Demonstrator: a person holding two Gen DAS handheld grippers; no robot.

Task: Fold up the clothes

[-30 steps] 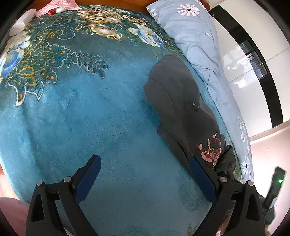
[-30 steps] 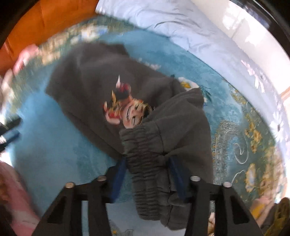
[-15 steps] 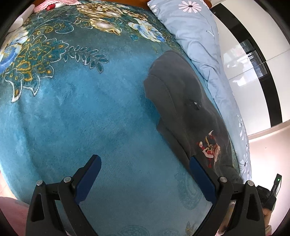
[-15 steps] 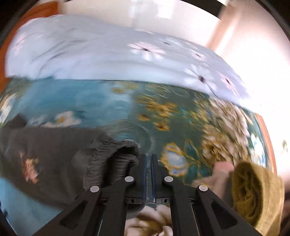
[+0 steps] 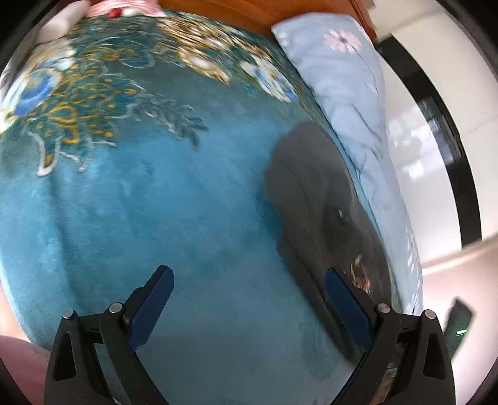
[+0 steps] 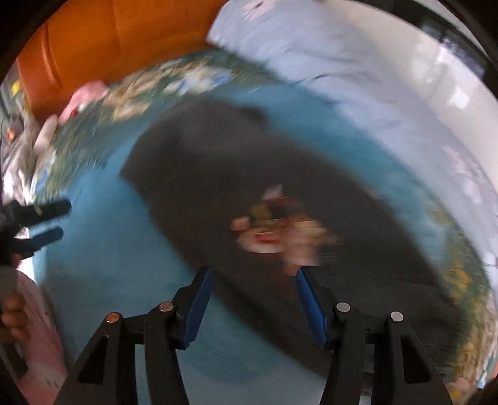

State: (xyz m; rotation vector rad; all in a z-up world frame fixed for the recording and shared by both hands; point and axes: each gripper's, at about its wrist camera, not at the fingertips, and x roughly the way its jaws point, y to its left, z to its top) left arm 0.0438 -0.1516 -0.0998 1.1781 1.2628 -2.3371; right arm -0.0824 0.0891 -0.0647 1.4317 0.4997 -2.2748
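Observation:
A dark grey garment point(image 6: 218, 174) with a colourful cartoon print point(image 6: 277, 230) lies spread on a teal floral blanket point(image 6: 102, 264). It also shows at the right of the left wrist view point(image 5: 314, 199). My right gripper point(image 6: 253, 283) is open and empty, just above the garment's near edge; this view is blurred by motion. My left gripper point(image 5: 249, 283) is open and empty over bare blanket point(image 5: 155, 202), with the garment beside its right finger. The left gripper also shows at the left edge of the right wrist view point(image 6: 46, 221).
A light blue flowered pillow or duvet point(image 5: 348, 84) lies along the far side of the garment. An orange wooden headboard point(image 6: 93, 40) stands behind. Pink cloth point(image 5: 124, 4) lies at the head of the bed. White wall and floor are at the right.
My right gripper held the grey garment's elastic edge, drew it out shut, then opened and let go; the garment now lies flat. My left gripper stayed open and shifted slightly.

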